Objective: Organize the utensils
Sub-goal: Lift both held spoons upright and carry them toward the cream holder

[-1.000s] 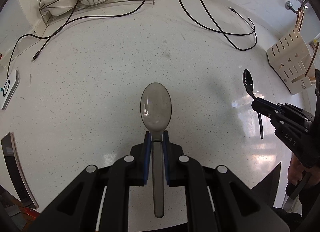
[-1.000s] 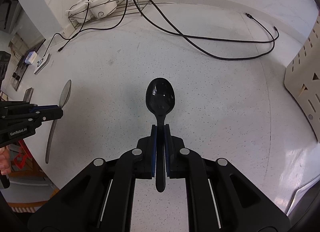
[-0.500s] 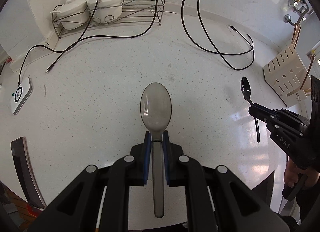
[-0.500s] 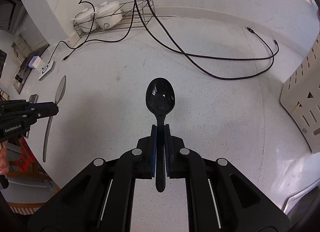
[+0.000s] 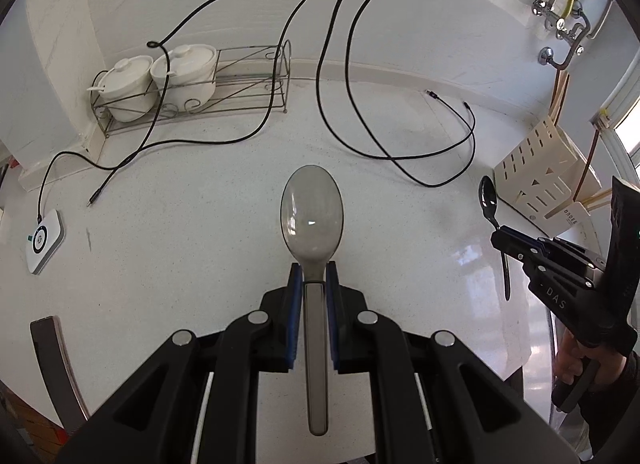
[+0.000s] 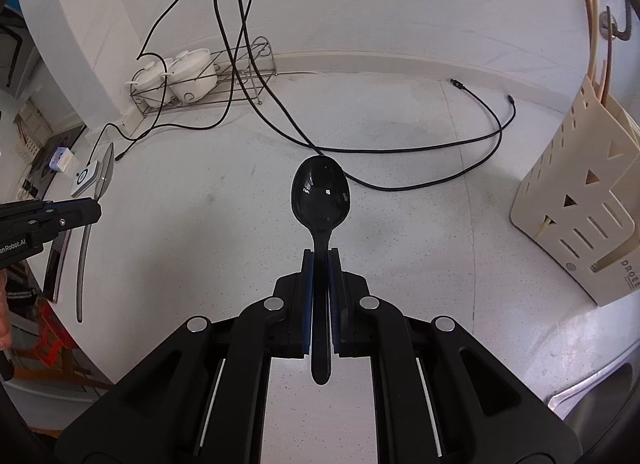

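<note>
The grey spoon (image 5: 312,212) is clenched at its neck by the left tool (image 5: 312,284), and the black spoon (image 6: 321,194) in the same way by the right tool (image 6: 320,268). Compared with a second ago, both are carried higher above the desk (image 5: 200,192). The slotted holder (image 6: 580,204) now shows more fully beside the black spoon, so I judge both spoons are on the way to it.

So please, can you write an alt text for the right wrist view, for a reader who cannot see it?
The right gripper is shut on a black spoon, bowl pointing forward above a white speckled counter. A cream utensil holder stands at the right; at the left, the left gripper holds a grey spoon.
</note>
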Demonstrator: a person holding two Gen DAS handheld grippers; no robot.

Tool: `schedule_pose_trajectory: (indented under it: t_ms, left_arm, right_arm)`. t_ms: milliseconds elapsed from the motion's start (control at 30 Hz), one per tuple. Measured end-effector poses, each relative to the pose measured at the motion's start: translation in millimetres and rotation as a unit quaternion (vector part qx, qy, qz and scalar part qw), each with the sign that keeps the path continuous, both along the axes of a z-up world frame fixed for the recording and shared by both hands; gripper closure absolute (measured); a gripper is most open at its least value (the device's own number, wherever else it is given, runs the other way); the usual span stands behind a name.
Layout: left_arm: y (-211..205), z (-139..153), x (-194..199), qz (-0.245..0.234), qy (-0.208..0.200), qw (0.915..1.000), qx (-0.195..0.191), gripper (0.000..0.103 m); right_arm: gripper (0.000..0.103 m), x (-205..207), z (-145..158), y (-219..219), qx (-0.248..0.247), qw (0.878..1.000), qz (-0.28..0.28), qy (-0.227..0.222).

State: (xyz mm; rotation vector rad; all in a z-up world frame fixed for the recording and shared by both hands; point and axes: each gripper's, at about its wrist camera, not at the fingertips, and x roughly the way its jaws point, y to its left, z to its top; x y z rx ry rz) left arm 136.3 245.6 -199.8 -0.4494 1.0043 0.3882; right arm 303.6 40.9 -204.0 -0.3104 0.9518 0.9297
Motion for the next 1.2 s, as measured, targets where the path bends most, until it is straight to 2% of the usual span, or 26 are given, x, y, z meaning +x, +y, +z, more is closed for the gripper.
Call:
schedule_pose_trajectory:
  t_ms: [167, 333, 433, 600, 933, 1200]
  left_arm:
    - [-14.8, 28.6, 29.8, -0.020, -0.044, 0.9987, 0.018, 0.092]
    - [-36.8, 57.9, 65.9, -0.047, -0.097, 0.9933, 0.043, 0.092]
    - [-50.1, 74.9, 88.0, -0.063, -0.138, 0.9870, 0.052, 0.092]
    - [-78.2, 99.8, 127.7, -0.101, -0.203, 0.9716, 0.067, 0.092]
    - [-137.7, 113.7, 200.3, -0.174, -0.254, 0.9493, 0.061, 0.092]
    - [-163.4, 118.2, 227.0, -0.203, -0.282, 0.9353, 0.067, 0.092]
  right_arm:
    - [0.097, 12.6, 28.0, -29.7, 0.033, 0.998, -0.037, -0.028]
    - [0.097, 33.0, 55.5, -65.1, 0.068, 0.991, -0.087, -0.071]
    - [0.097, 51.5, 67.6, -89.9, 0.085, 0.984, -0.127, -0.092]
    - [0.096, 83.3, 79.0, -134.4, 0.104, 0.968, -0.195, -0.120]
    - [0.096, 122.1, 91.1, -189.2, 0.125, 0.945, -0.257, -0.155]
    - [0.096, 132.1, 96.5, -206.0, 0.152, 0.934, -0.270, -0.180]
